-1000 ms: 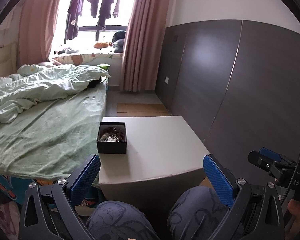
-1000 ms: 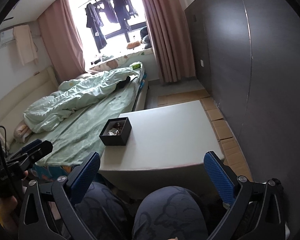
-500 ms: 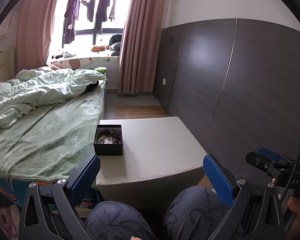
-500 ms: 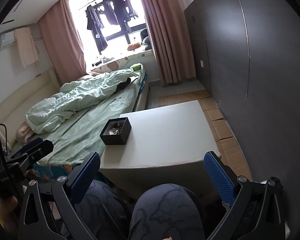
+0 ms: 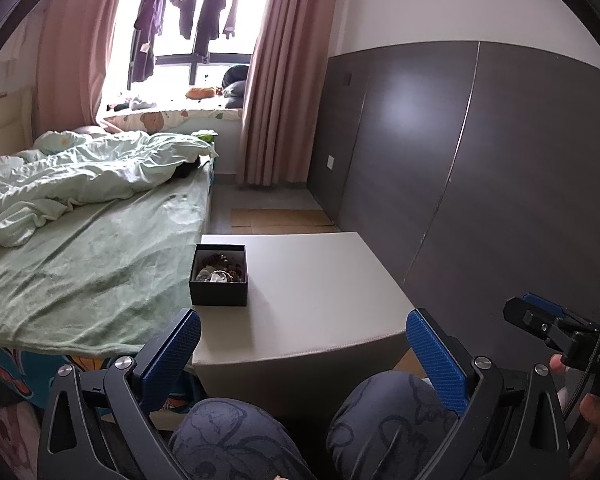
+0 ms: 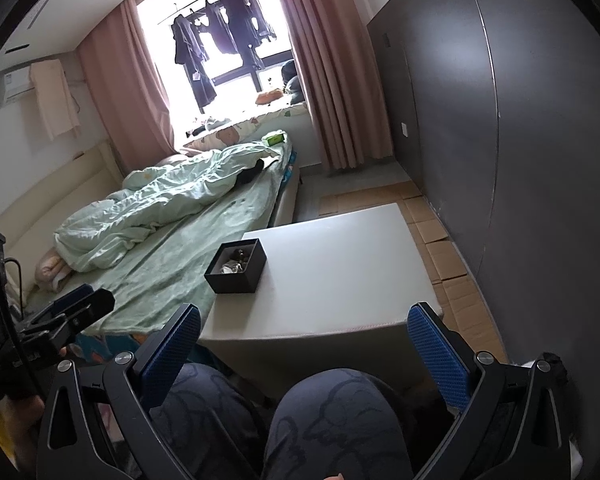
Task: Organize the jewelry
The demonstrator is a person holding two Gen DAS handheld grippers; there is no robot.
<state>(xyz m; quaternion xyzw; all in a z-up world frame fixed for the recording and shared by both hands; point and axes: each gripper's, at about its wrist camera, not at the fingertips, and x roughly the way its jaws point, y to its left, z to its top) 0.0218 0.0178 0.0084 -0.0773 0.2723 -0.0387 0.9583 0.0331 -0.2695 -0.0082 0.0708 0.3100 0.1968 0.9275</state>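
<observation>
A small black open box (image 5: pixel 219 275) with beaded bracelets and other jewelry inside sits at the left edge of a low grey-white table (image 5: pixel 312 292). The right wrist view shows the same box (image 6: pixel 236 267) on the table (image 6: pixel 340 264). My left gripper (image 5: pixel 302 340) is open and empty, held above a person's knees, well short of the box. My right gripper (image 6: pixel 303 340) is also open and empty, at a similar distance. Each view catches the other gripper at its side edge.
A bed with a green sheet (image 5: pixel 80 264) and a crumpled duvet (image 5: pixel 80 180) borders the table's left side. A dark panelled wall (image 5: pixel 480 168) runs along the right. Flattened cardboard (image 6: pixel 448 248) lies on the floor by the table. The person's knees (image 5: pixel 268 432) are below the grippers.
Both cameras have tilted slightly upward and drifted, so the table and box sit a bit lower in view. Both grippers stay open and empty.
</observation>
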